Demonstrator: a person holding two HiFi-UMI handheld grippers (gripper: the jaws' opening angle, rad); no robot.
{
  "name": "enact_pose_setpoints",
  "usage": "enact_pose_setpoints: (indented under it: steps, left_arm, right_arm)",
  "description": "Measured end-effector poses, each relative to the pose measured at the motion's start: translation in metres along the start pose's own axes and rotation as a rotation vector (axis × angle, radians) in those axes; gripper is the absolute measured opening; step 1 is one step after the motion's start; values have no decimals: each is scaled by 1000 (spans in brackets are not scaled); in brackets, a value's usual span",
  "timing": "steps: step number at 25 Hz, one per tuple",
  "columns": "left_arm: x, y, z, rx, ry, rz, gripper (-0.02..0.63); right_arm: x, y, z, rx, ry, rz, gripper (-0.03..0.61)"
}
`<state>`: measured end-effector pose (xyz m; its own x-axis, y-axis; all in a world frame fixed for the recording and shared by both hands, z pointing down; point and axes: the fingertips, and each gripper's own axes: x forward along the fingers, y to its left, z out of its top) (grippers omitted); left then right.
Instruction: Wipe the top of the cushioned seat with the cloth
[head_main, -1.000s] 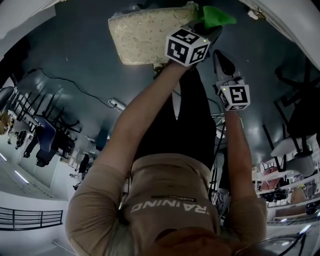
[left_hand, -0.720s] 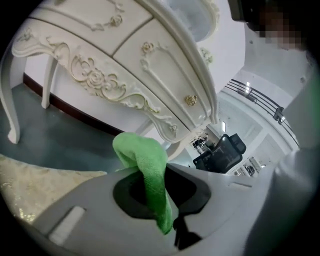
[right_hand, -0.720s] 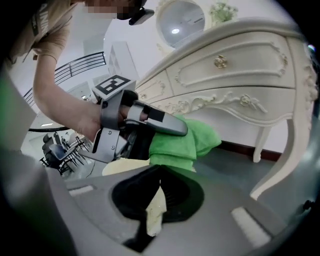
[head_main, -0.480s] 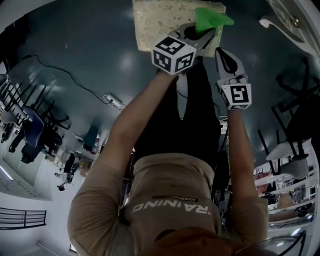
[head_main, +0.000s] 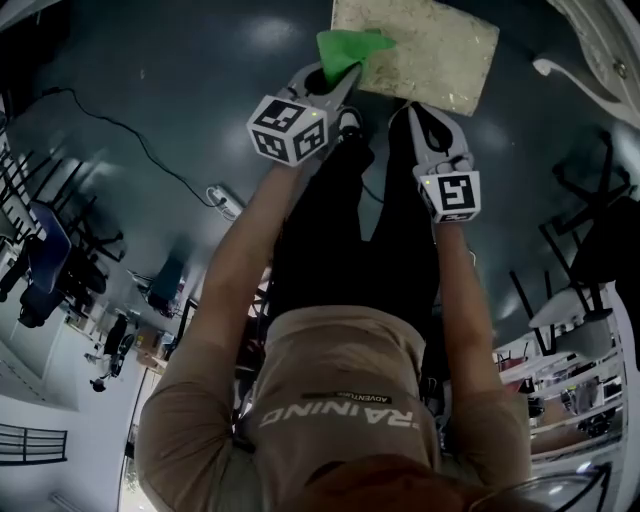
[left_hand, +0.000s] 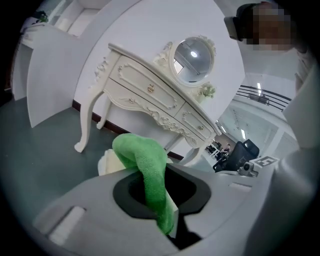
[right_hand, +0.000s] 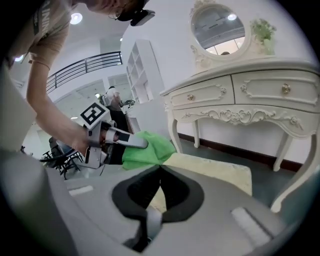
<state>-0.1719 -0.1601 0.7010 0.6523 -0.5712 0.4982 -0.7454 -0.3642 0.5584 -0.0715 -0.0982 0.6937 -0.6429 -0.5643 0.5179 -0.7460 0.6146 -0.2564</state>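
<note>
The dark floor (head_main: 150, 90) is filling most of the head view, and you are standing over it with both arms reaching toward the top of the frame. The white carved dressing table (left_hand: 150, 95) is running across the upper middle of the left gripper view and along the right side of the right gripper view (right_hand: 240, 95). Its oval mirror (right_hand: 217, 25) is sitting at the top of that frame. The cream seat (head_main: 425, 50) is lying at the top centre of the head view. In the right gripper view it is showing low and centre (right_hand: 210, 172), in front of the table. Your left gripper (head_main: 335, 80) is pointing at the seat's left corner, and its jaws are pinching the green cloth (left_hand: 147, 165). The cloth is running down through the dark opening and bulging out above the tips. In the head view the cloth (head_main: 348, 47) is overlapping that corner of the seat, though you cannot tell whether it is pressing on the cushion. Your right gripper (head_main: 418, 112) is hovering just below the seat's lower edge, and its jaws are pressing together tip to tip (right_hand: 160, 169). A marker cube (head_main: 290, 130) is riding on the left gripper and another on the right (head_main: 452, 195). A power strip (head_main: 225, 200) is lying on the floor at middle left. A small plant (right_hand: 262, 30) is standing beside the mirror.
</note>
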Motion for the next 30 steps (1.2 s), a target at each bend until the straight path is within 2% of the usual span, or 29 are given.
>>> enact_pose_setpoints:
  steps: [4,7,10,14,18,24,30]
  left_arm:
    - [-40,48,0,-10,-47,57,48]
    - [-53,84,-6,-21,-52,124,48]
    - [-55,116,-13,-55,-61,189,48]
    - [-35,138,-25,-64,-45,227,48]
    - [-4,140,-48,-53,12,250,48]
    - [44,133,-49,-2,83,296,48]
    - [90,94,-60,37,131,363,48]
  right_arm:
    - [16,37,8,24,-28,13,2]
    - [18,55,10,17,-39,38,2]
    - [15,61,-3,34,-26,45,2]
    - [3,53,-27,55,1,39,2]
    - [-18,30,-50,79,16,11,2]
    - [-41,-11,-53,114,10,-17,2]
    - [-85,-71,-61,144,-11,-42,2]
